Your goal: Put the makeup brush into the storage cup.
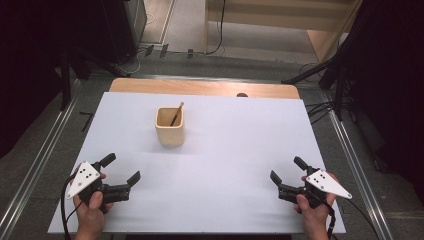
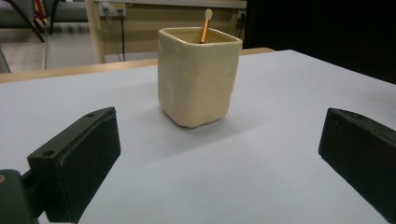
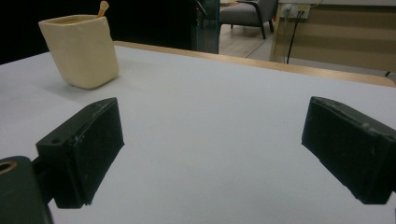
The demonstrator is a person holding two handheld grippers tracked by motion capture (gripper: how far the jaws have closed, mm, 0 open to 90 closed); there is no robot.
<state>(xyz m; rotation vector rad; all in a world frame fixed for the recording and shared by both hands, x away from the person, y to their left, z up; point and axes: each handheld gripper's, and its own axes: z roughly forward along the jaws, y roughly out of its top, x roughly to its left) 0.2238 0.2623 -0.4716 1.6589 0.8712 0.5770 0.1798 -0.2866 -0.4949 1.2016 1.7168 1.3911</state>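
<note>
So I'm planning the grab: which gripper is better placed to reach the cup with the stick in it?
Left, probably. The left gripper sits nearer the cup with its open jaws facing it; the right gripper is farther across the table.

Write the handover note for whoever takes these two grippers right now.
Left gripper: open, holding nothing, low over the near left of the table.
Right gripper: open, holding nothing, near right.
Cup: cream, square, upright, toward the far left of the white sheet, apart from both grippers.
Stick: leaning inside the cup, tip above the rim.
Done: nothing is held; the stick sits in the cup.
Left: probably a reach for the cup or stick; the left gripper is nearer.
</note>
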